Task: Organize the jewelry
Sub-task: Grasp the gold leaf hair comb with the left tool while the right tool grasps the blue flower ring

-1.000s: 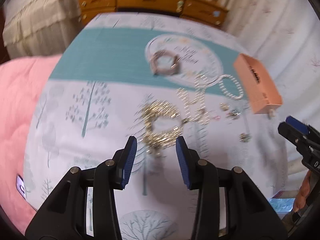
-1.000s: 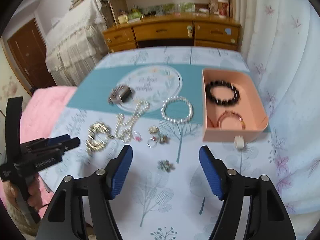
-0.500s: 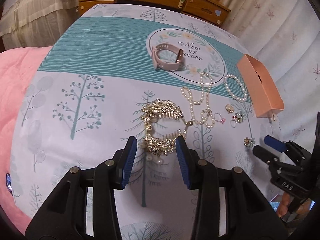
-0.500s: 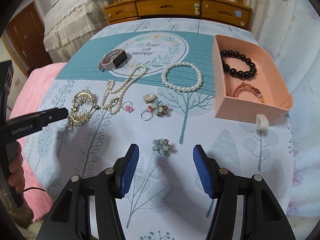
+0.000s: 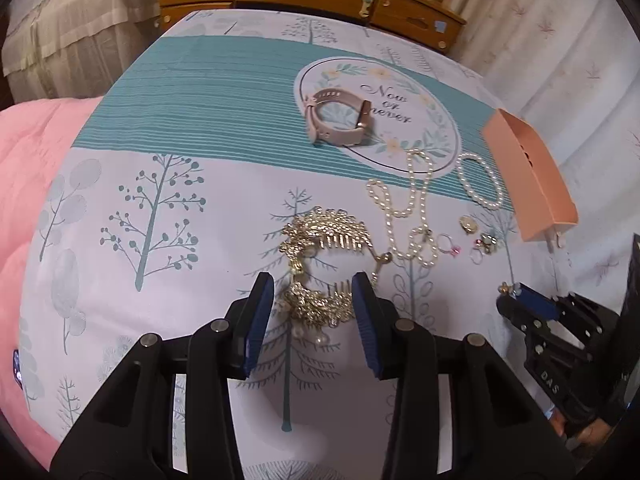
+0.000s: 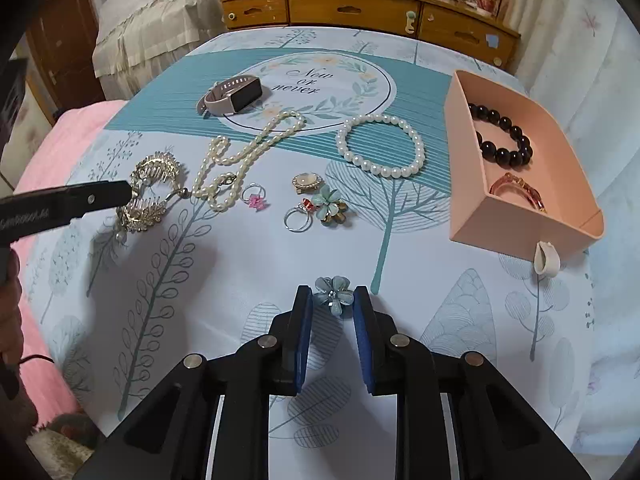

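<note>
My left gripper [image 5: 313, 292] is open, its blue fingers either side of the near gold hair comb [image 5: 316, 304]; a second gold comb [image 5: 332, 230] lies just beyond. My right gripper [image 6: 333, 300] has narrowed around a blue flower brooch [image 6: 334, 294] on the cloth; whether the pads touch it I cannot tell. The pink tray [image 6: 520, 216] at the right holds a black bead bracelet [image 6: 504, 136] and an amber bangle [image 6: 520, 190]. A pearl bracelet [image 6: 380, 146], pearl necklace [image 6: 248, 152], pink watch [image 6: 230, 96], rings and another flower brooch [image 6: 330, 208] lie between.
The patterned cloth [image 6: 240, 280] covers a table. A pink quilt [image 5: 24, 168] lies to the left. A wooden dresser [image 6: 360, 8] stands behind. A white shell-like piece [image 6: 547, 264] sits at the tray's front corner. The left gripper shows in the right wrist view [image 6: 120, 194].
Both grippers moved forward and down to the cloth. The right gripper's fingers narrowed around the blue flower brooch. The left gripper's fingers came around the near gold comb.
</note>
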### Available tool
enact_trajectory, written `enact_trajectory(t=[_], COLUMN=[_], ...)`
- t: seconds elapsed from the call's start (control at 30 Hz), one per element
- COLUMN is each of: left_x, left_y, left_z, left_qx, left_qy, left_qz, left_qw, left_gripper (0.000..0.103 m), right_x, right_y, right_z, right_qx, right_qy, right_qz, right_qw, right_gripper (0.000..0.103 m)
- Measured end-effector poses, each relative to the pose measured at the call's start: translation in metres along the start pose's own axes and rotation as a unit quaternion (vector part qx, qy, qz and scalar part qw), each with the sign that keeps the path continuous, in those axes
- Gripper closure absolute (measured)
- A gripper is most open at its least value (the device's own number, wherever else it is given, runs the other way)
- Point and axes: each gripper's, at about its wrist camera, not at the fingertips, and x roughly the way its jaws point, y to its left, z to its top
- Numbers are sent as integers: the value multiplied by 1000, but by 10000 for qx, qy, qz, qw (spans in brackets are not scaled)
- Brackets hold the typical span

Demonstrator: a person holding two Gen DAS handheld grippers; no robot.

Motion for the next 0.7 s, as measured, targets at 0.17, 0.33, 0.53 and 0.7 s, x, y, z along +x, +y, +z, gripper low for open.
enact_trajectory(t=[0.17,0.33,0.53,0.7], left_x=[11,21,29,37], left_y=[6,9,8,3], left_z=[6,15,28,40], left_qx=[-221,-336,-287,-82], left_qy=[93,310,617,961], left_qz=[4,76,102,182], left_qw=[9997,9989,9976,9952], left_gripper=[69,84,86,86], right_x=[0,-4,-4,-4], right_y=[0,-2,-5,-7], right_z=[0,-2,-2,-2], right_qx=[8,41,141,234], right_qy=[-44,-75,-97,-98], right_qz=[31,78,179,267], right_qw=[10000,9999,9997,9993], right_gripper=[82,82,82,82])
